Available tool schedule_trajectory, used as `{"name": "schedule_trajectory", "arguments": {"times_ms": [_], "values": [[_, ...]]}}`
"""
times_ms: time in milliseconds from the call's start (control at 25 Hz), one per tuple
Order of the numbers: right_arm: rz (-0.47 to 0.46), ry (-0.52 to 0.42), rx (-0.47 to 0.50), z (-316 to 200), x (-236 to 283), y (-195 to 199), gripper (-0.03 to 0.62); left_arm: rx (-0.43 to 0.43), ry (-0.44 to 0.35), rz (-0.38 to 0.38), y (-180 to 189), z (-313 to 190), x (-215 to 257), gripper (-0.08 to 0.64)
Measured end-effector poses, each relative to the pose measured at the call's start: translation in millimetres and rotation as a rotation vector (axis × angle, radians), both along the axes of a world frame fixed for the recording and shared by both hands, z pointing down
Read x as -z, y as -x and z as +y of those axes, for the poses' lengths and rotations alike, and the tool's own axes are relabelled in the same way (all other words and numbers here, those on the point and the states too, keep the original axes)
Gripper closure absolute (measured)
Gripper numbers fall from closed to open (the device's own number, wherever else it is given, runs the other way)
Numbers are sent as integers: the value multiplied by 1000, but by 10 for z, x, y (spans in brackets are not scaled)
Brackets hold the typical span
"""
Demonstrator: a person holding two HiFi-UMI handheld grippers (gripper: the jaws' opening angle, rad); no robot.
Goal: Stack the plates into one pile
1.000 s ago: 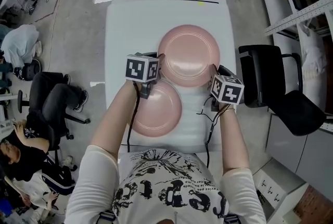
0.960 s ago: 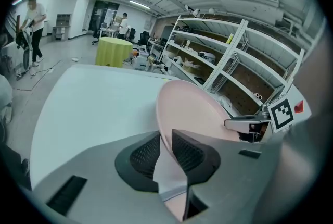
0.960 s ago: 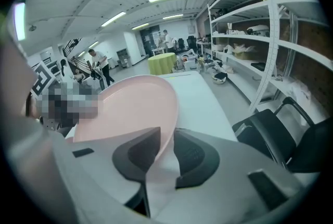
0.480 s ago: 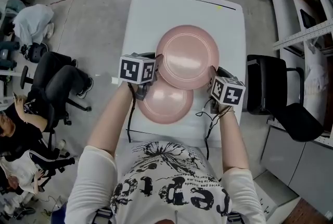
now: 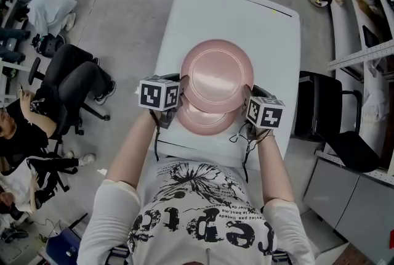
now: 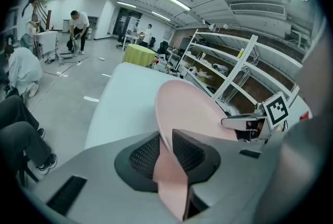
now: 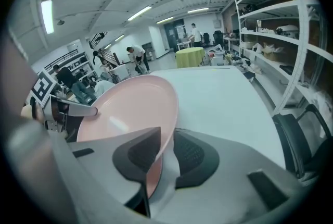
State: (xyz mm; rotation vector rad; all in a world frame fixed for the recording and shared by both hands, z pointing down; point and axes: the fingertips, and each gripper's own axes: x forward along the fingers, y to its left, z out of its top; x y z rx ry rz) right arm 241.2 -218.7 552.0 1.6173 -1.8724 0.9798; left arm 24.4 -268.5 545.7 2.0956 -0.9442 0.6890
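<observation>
I hold a pink plate point(image 5: 217, 76) between both grippers, lifted just above the white table point(image 5: 258, 23). My left gripper point(image 5: 180, 92) is shut on its left rim and my right gripper point(image 5: 248, 100) on its right rim. The left gripper view shows the plate point(image 6: 192, 113) with its rim pinched between the dark pads point(image 6: 143, 155). In the right gripper view the plate's point(image 7: 125, 108) edge is likewise clamped between the pads point(image 7: 195, 158). A second pink plate point(image 5: 200, 121) lies on the table, mostly hidden under the held one, with only its near edge showing.
Black office chairs stand to the left point(image 5: 74, 82) and right point(image 5: 323, 103) of the table. A person point(image 5: 24, 128) sits at the left edge. Metal shelving point(image 6: 244, 69) runs along the right side of the room. The table's far half is bare.
Both grippers have carried the held plate toward me, from beyond the lower plate to over most of it. Both grips on its rim are unchanged.
</observation>
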Motion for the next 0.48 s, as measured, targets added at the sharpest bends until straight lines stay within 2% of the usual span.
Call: {"name": "schedule_trajectory", "arguments": {"times_ms": [480], "values": [[5,65,45,539,-288,372,509,6,15,-87,388,616,-302,463]]}}
